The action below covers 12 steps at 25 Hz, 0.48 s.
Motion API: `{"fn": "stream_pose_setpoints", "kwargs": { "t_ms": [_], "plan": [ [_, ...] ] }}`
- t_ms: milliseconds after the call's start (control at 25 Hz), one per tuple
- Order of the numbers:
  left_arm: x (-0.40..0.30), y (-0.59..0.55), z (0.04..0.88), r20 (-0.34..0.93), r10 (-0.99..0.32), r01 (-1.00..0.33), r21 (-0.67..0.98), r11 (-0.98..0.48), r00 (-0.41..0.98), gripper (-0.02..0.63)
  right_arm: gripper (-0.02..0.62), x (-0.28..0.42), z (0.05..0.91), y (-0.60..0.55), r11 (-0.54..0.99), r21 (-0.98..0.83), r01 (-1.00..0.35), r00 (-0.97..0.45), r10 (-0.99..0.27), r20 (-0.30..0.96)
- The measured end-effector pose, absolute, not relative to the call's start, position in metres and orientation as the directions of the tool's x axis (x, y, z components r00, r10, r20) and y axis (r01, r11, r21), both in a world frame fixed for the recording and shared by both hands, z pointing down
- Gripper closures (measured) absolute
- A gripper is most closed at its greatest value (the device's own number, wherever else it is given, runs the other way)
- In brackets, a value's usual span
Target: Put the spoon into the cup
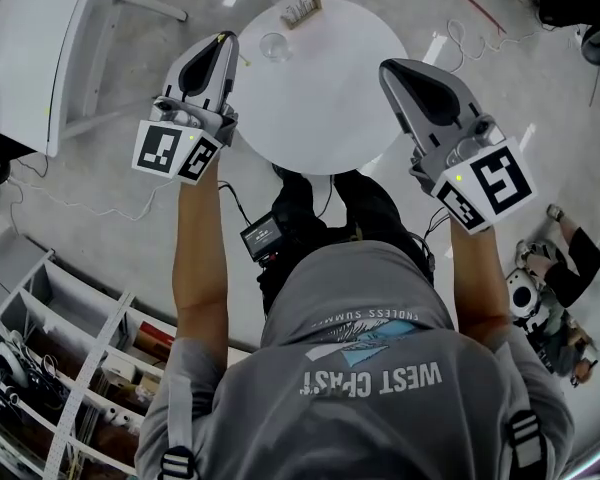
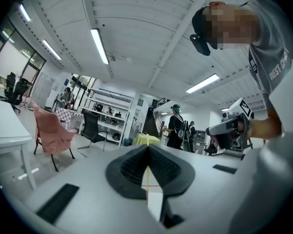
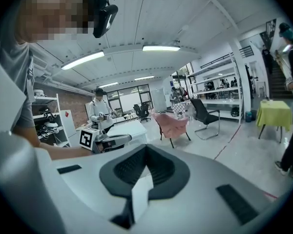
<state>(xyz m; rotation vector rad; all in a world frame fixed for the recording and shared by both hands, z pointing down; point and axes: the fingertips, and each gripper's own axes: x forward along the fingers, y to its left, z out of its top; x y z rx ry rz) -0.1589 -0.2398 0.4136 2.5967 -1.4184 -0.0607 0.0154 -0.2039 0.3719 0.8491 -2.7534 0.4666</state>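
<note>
In the head view a round white table (image 1: 325,118) stands ahead of me. On its far side sit a clear glass cup (image 1: 275,46) and a small wooden holder (image 1: 302,6) with light utensils in it; I cannot pick out a single spoon. My left gripper (image 1: 225,40) hovers over the table's left edge, near the cup, shut and holding nothing. My right gripper (image 1: 392,68) hangs over the right edge, also shut and holding nothing. Both gripper views look out level into the room. Each shows its own shut gripper (image 2: 147,147) (image 3: 145,150), not the table.
A white rectangular table (image 1: 30,48) stands at the left and open shelves (image 1: 50,368) with clutter at the lower left. Cables trail on the floor. A person (image 1: 565,258) sits low at the right. Pink chairs (image 2: 51,135) and other people (image 2: 177,126) are farther off.
</note>
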Motion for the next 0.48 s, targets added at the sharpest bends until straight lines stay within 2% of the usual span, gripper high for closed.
{"fn": "stream_pose_setpoints", "kwargs": {
  "t_ms": [480],
  "plan": [
    [-0.167, -0.266, 0.465, 0.056, -0.857, -0.841, 0.238, -0.487, 0.512, 0.603, 0.594, 0.012, 0.398, -0.212, 0.761, -0.263, -0.593, -0.795, -0.501, 0.343]
  ]
}}
